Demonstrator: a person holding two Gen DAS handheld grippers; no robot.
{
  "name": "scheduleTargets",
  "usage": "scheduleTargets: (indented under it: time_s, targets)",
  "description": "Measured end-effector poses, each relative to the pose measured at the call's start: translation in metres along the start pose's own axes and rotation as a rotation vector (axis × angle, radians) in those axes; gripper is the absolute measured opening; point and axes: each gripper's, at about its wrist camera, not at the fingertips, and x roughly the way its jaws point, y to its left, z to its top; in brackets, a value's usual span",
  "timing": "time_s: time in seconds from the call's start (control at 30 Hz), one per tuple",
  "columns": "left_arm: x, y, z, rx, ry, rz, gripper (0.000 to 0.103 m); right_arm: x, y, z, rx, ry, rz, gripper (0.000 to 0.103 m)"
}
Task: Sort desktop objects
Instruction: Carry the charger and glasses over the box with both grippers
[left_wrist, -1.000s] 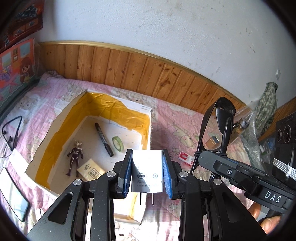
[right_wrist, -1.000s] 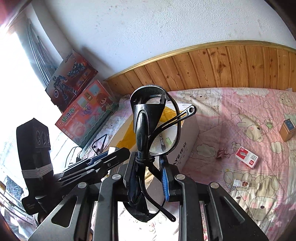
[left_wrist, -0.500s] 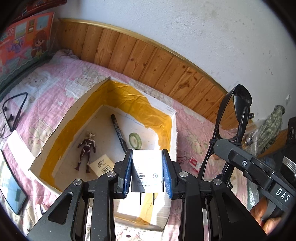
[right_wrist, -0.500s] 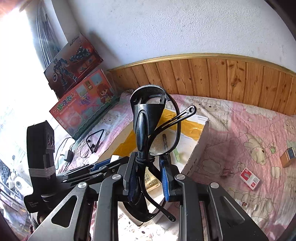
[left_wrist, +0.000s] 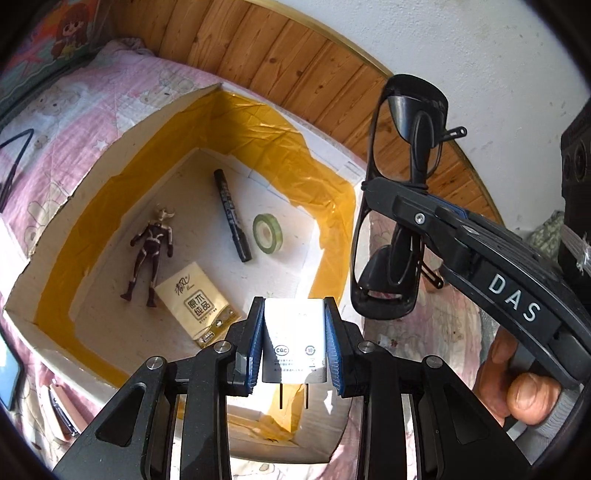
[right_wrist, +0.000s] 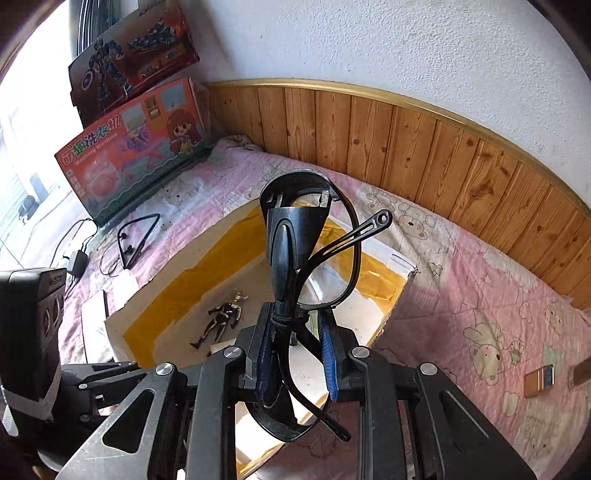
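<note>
left wrist: left tool (left_wrist: 294, 347) clamps charger (left_wrist: 294, 343); right tool (right_wrist: 295, 354) clamps glasses (right_wrist: 295, 258).

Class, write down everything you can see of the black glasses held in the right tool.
The black glasses have a glossy, plastic-looking wraparound frame with clear lenses and broad side shields. They are folded, one thin temple arm sticking out to the side. They stand on end, one shield up and one down, clamped near the middle between the blue pads of the right tool. They hang in the air above the near corner of the white box, touching nothing else.
</note>
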Motion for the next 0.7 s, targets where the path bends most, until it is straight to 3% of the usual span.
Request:
scheduleTargets:
  time_s: [0.37,0.7]
  targets:
    - [0.026,0.002,-0.001,-0.027,0.084,-0.012,0.03,0.063,0.02,0.018,-0.286,0.136,-0.158,0.025]
    - [0.048,0.014,-0.001,-0.09,0.177,-0.036,0.031,0.112,0.011,0.023,-0.383,0.261,-0.189,0.025]
